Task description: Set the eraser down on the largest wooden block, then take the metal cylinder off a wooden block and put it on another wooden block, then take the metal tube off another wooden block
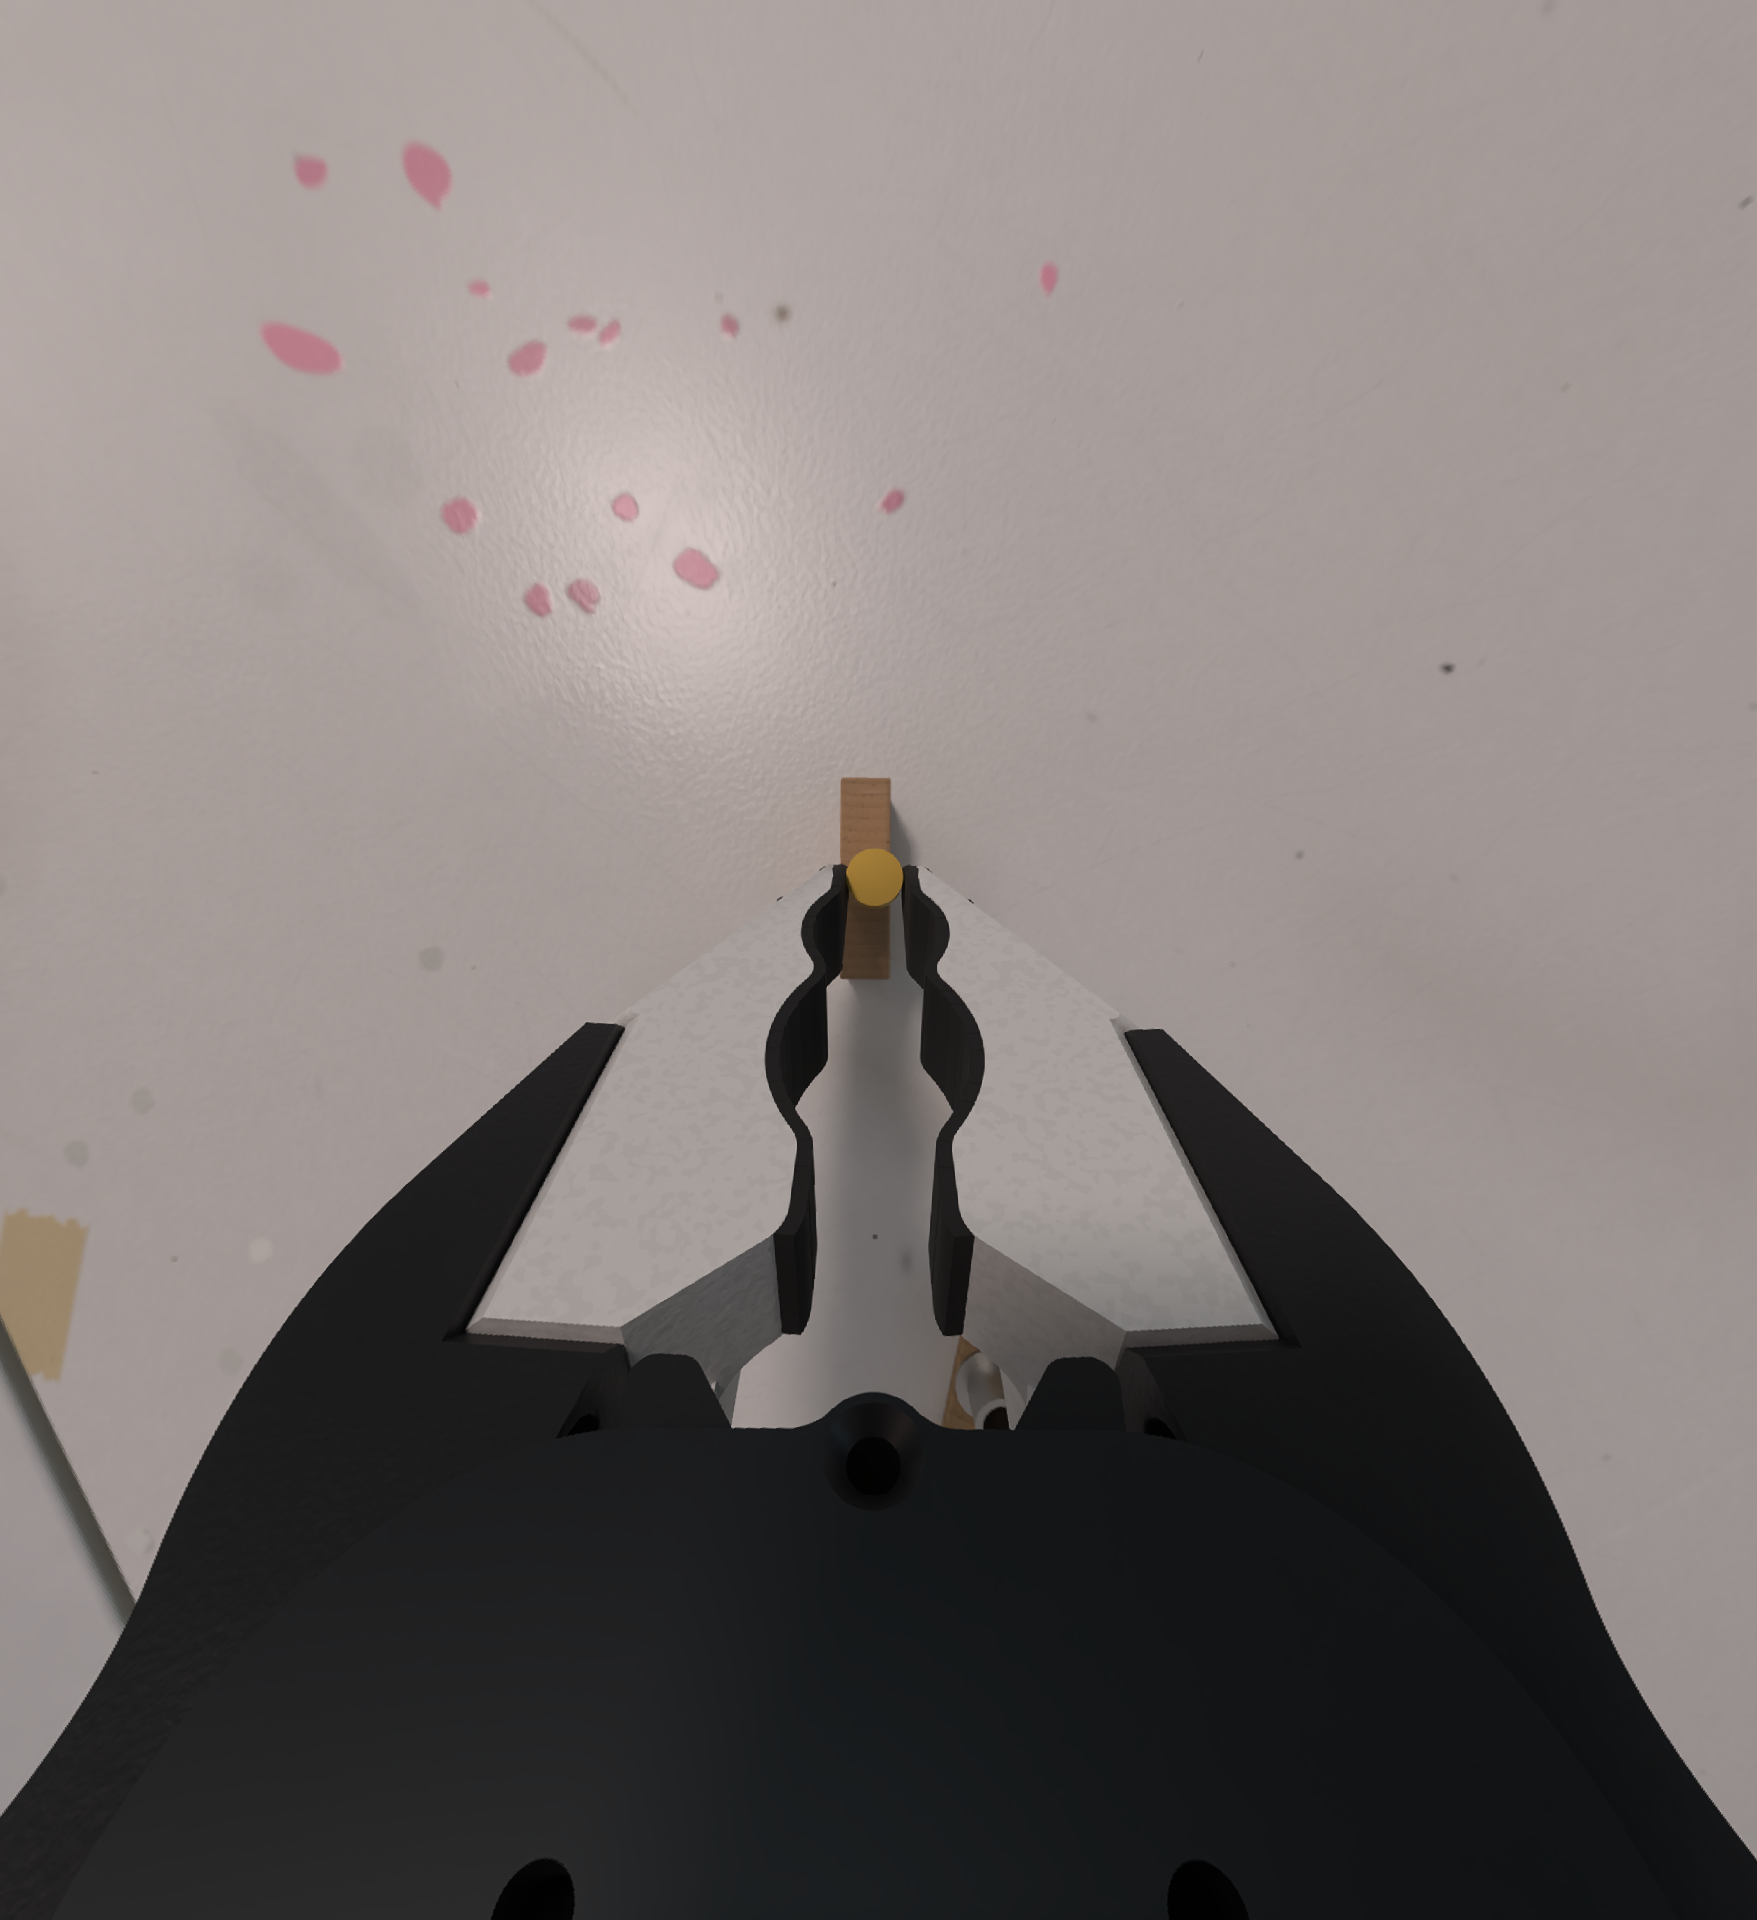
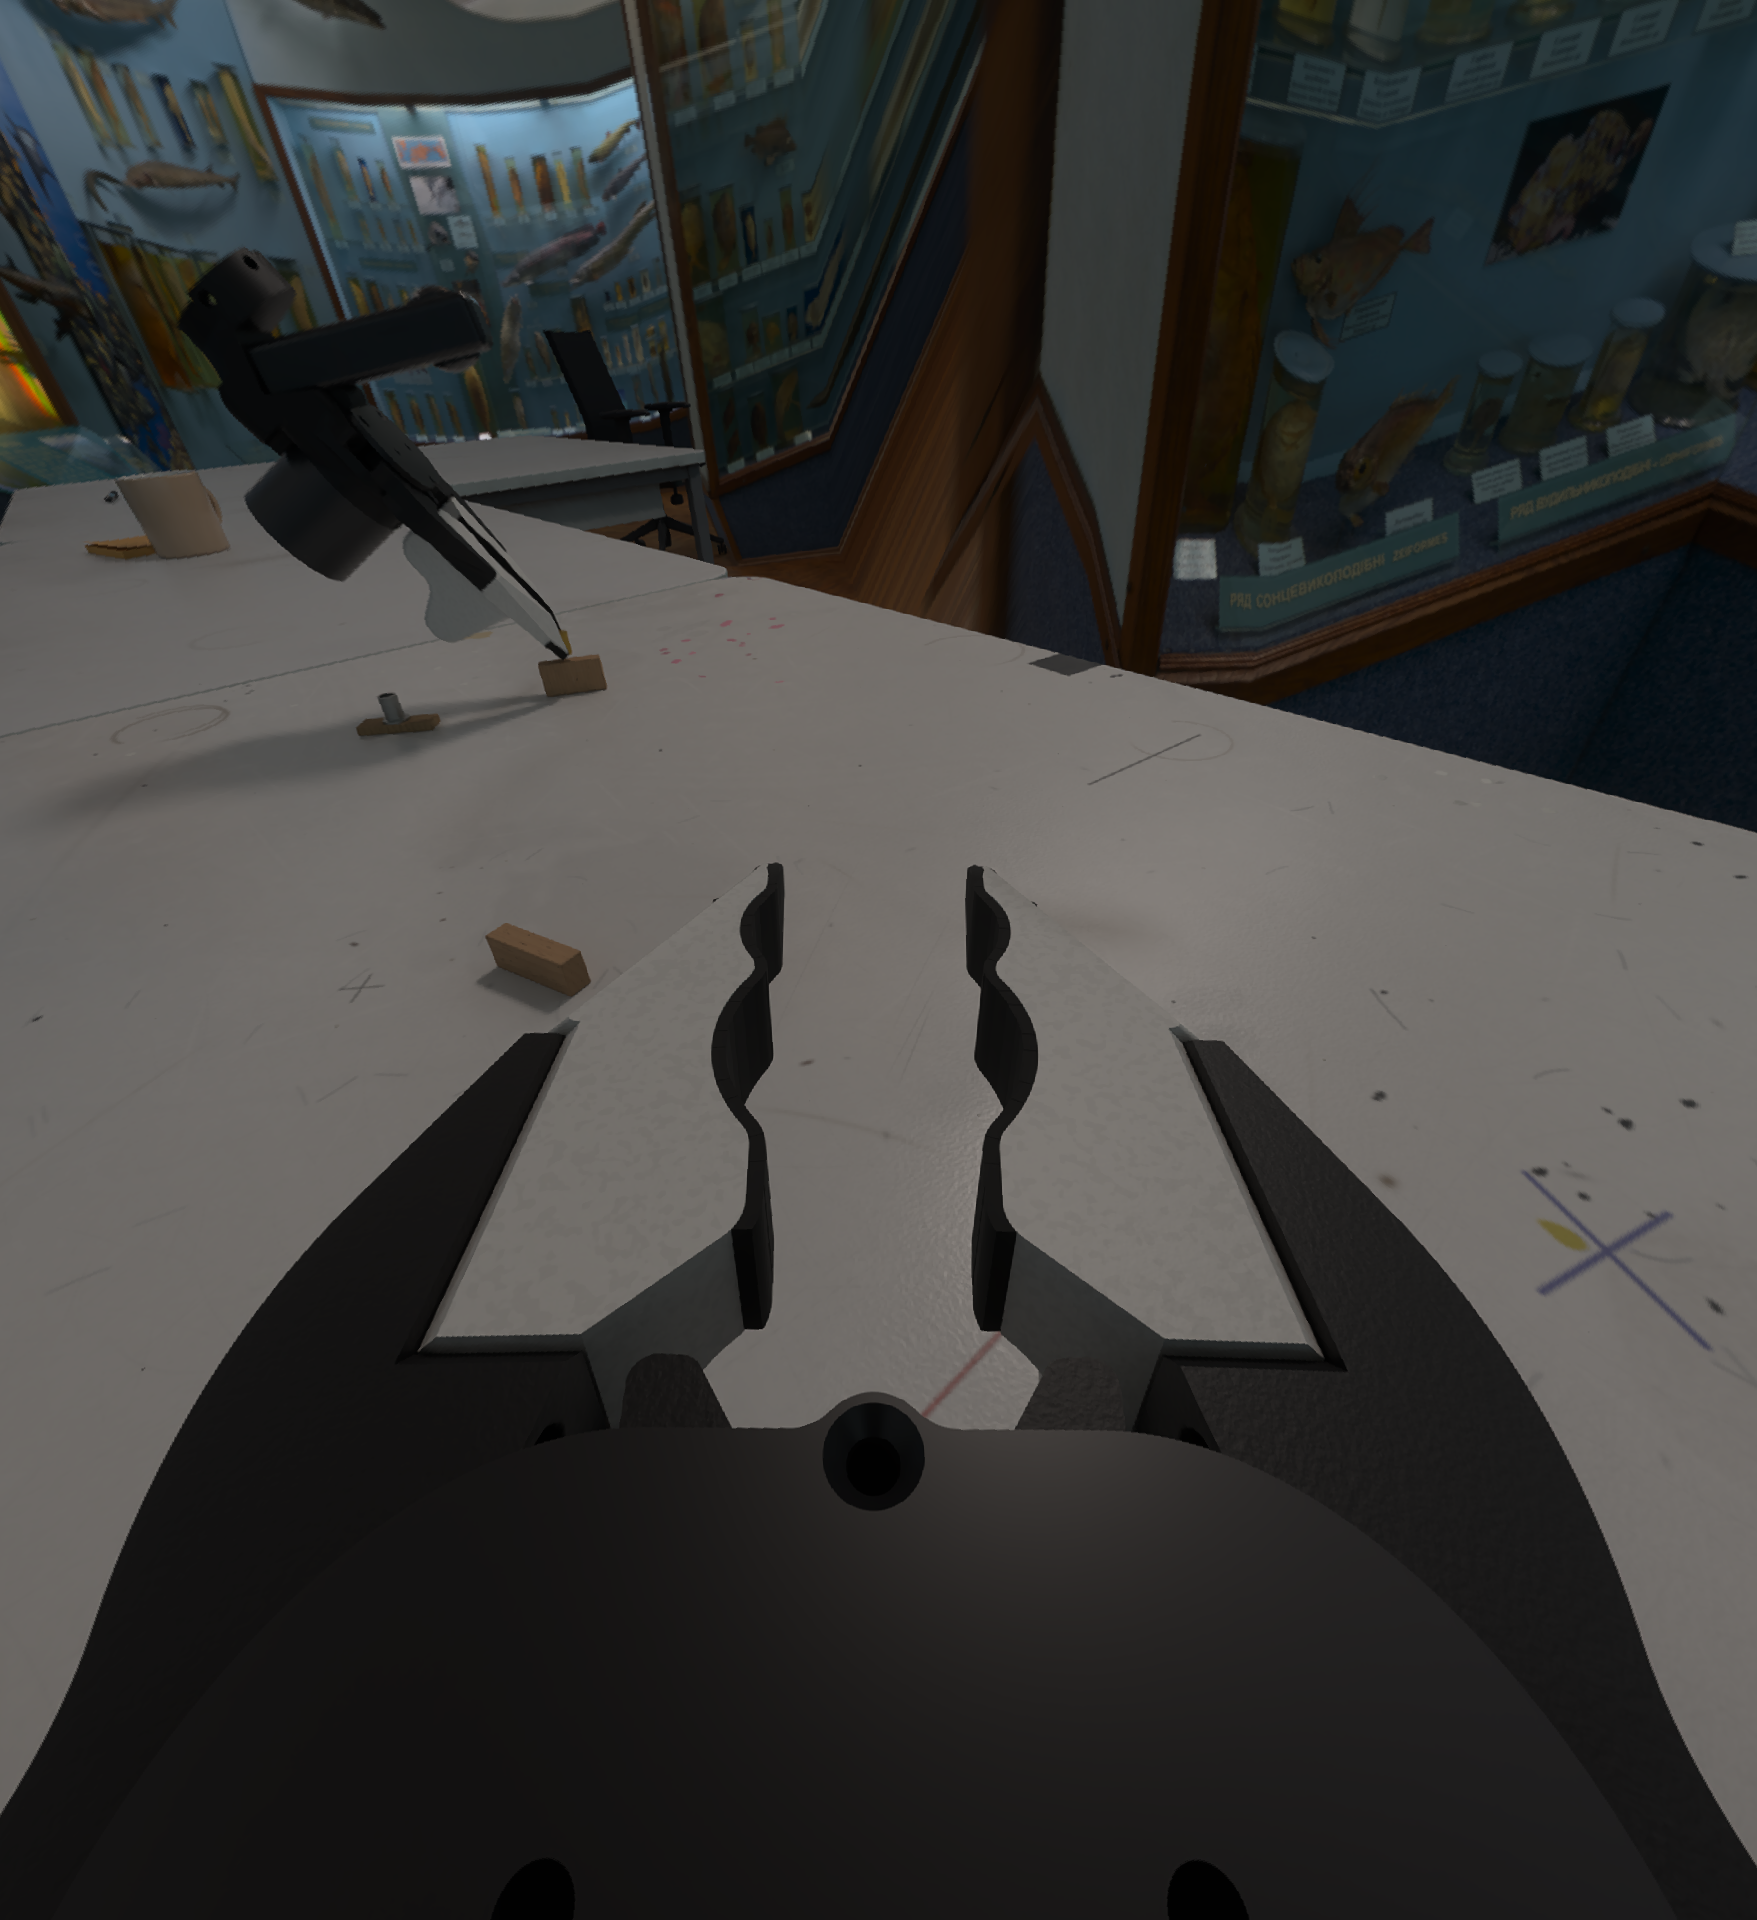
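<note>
My left gripper [image 1: 874, 878] points down at the table and is shut on a small yellow cylinder [image 1: 874, 876] at its fingertips. Directly under it lies a light wooden block [image 1: 866, 816]. From the right wrist view the left gripper [image 2: 557, 646] has its tips right at the top of that block [image 2: 575, 675]; I cannot tell whether the cylinder touches it. A grey metal tube [image 2: 392, 707] stands on a flat wooden block [image 2: 398, 725] to the left. A third wooden block [image 2: 536, 958] lies bare near my right gripper [image 2: 872, 883], which is open and empty above the table.
The white table [image 2: 1165, 935] ends at an edge on the right and far side, with a drop to the floor. A tan cup [image 2: 173, 516] and a flat wooden piece [image 2: 118, 548] are on a farther table. Pink spots [image 1: 302, 348] and a strip of tape [image 1: 38, 1288] mark the surface.
</note>
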Action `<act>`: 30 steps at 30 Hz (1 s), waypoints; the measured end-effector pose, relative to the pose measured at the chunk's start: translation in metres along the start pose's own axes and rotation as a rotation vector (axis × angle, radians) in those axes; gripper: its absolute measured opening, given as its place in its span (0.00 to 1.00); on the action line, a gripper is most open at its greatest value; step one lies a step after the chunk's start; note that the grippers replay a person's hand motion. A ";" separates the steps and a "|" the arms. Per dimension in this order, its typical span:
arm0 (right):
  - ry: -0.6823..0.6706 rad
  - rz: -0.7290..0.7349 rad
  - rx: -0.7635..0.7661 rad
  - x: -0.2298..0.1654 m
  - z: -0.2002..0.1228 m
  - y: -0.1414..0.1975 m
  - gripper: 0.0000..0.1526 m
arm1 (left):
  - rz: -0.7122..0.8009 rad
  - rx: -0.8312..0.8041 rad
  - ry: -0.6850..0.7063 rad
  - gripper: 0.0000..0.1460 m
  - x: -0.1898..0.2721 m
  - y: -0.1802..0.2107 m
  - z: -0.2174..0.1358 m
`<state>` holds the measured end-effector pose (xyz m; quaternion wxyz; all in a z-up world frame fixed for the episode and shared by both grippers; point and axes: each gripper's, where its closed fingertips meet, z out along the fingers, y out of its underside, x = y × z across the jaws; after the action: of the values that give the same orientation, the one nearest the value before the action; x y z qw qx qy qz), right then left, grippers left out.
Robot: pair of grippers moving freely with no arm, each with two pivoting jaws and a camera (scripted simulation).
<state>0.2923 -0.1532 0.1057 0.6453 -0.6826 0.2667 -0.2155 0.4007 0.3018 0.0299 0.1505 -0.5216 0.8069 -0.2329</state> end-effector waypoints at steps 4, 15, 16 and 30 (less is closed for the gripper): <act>0.002 -0.007 -0.008 0.000 0.001 0.001 0.23 | 0.025 0.095 -0.007 0.07 0.012 -0.017 -0.029; 0.009 -0.043 -0.034 -0.003 0.003 0.005 0.23 | 0.470 0.258 0.281 0.07 0.213 -0.042 -0.106; 0.010 -0.048 -0.038 -0.004 0.004 0.005 0.23 | 0.520 0.234 0.308 0.07 0.235 -0.037 -0.099; 0.008 -0.058 -0.041 -0.005 0.004 0.006 0.23 | 0.721 -0.023 0.343 0.07 0.329 0.010 0.004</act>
<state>0.2903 -0.1473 0.0998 0.6238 -0.7022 0.2538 -0.2311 0.2599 0.0049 0.0209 0.0798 -0.1602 0.9542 -0.2397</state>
